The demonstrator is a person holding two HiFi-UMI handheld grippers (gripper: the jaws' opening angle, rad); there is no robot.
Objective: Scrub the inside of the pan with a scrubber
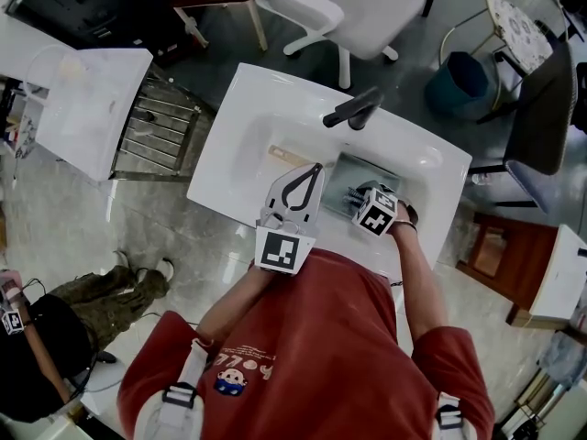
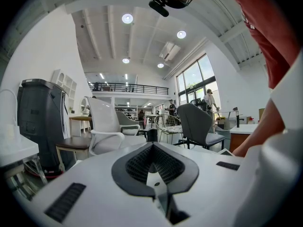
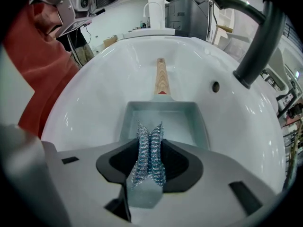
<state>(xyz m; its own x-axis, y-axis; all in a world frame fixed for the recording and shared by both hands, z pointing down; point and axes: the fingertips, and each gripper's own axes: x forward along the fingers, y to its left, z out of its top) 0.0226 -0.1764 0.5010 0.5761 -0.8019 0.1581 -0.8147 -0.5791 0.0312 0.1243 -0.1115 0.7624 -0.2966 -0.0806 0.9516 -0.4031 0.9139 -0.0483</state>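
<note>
A square grey pan [image 3: 189, 122] lies in the white sink basin [image 3: 94, 93], its wooden handle [image 3: 161, 77] pointing away from my right gripper. My right gripper [image 3: 149, 148] hovers over the pan's near edge, shut on a steel-wool scrubber [image 3: 148, 160] that stands upright between the jaws. In the head view the pan [image 1: 369, 173] sits right of centre in the sink [image 1: 266, 90], with the right gripper [image 1: 358, 200] at its near side. My left gripper [image 1: 316, 169] is held over the sink's front rim, left of the pan. It is shut on nothing and its own view [image 2: 152, 145] looks out into the room.
A black faucet [image 1: 353, 110] arches over the basin's far side, above the pan [image 3: 258, 37]. A metal dish rack [image 1: 151, 126] stands left of the sink. A white chair [image 1: 339, 7] and a blue bin [image 1: 463, 85] are beyond it. Another person [image 1: 37, 337] sits at lower left.
</note>
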